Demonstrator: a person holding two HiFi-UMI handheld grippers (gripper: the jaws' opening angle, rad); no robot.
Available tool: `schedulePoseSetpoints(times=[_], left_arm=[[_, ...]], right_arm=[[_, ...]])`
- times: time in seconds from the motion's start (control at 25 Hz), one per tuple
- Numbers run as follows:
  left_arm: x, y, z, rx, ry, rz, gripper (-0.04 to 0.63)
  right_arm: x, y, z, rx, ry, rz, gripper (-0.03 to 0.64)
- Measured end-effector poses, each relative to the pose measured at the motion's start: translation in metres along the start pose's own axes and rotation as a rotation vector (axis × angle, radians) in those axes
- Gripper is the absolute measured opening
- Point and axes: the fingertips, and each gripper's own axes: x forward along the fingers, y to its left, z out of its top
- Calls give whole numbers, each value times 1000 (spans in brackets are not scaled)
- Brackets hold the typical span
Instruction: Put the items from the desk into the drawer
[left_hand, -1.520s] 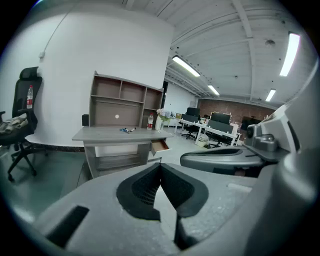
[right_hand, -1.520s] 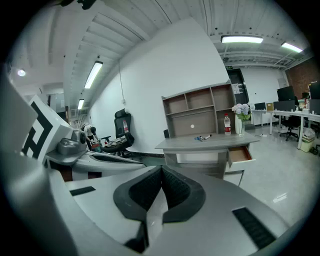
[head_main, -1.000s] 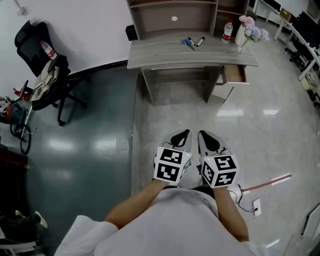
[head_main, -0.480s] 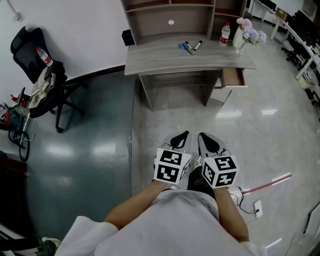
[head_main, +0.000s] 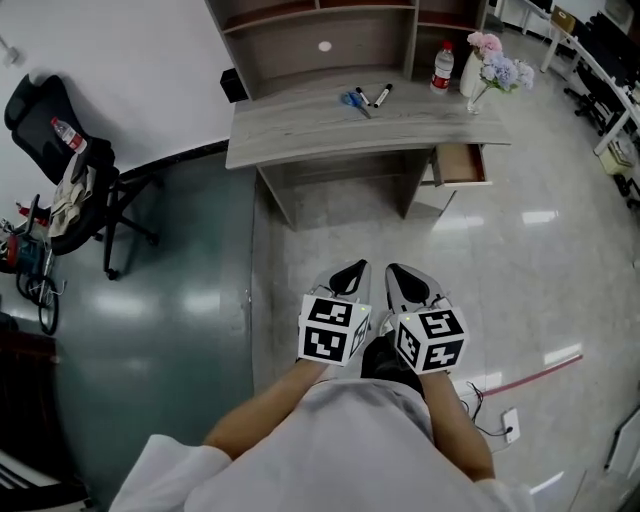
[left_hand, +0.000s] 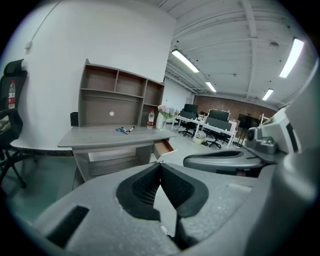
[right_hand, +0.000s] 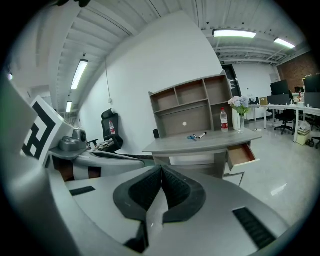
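The grey desk (head_main: 300, 130) stands ahead across the floor. On its top lie a small blue item (head_main: 348, 99) and two dark markers (head_main: 382, 95), which also show as markers (left_hand: 125, 130) and markers (right_hand: 197, 136) in the gripper views. A drawer (head_main: 462, 165) under the desk's right end is pulled open, seen too as the drawer (right_hand: 241, 154) and the drawer (left_hand: 162, 148). My left gripper (head_main: 352, 272) and right gripper (head_main: 402, 275) are side by side in front of my body, far from the desk. Both are shut with nothing in them: left gripper (left_hand: 160, 165), right gripper (right_hand: 161, 167).
A red-capped bottle (head_main: 436, 67) and a vase of flowers (head_main: 490, 68) stand at the desk's right end, below a shelf unit (head_main: 320, 30). A black office chair (head_main: 60, 170) with clothes is at the left. A pink rod (head_main: 535, 372) and a cable lie on the floor to my right.
The desk has come nearer and shifted left in the head view as I walk toward it. Both grippers keep the same shut pose in front of me.
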Motion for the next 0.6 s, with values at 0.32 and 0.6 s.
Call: schedulePoseSetpoints(times=[0.32,0.6], left_arm=[[80,0,38,-15,25,21,5],[132,2,59,-14,58,74,5]], right_arm=[[38,-75,26,17,31,22,2],[66,-125,45,34,41,67,2]])
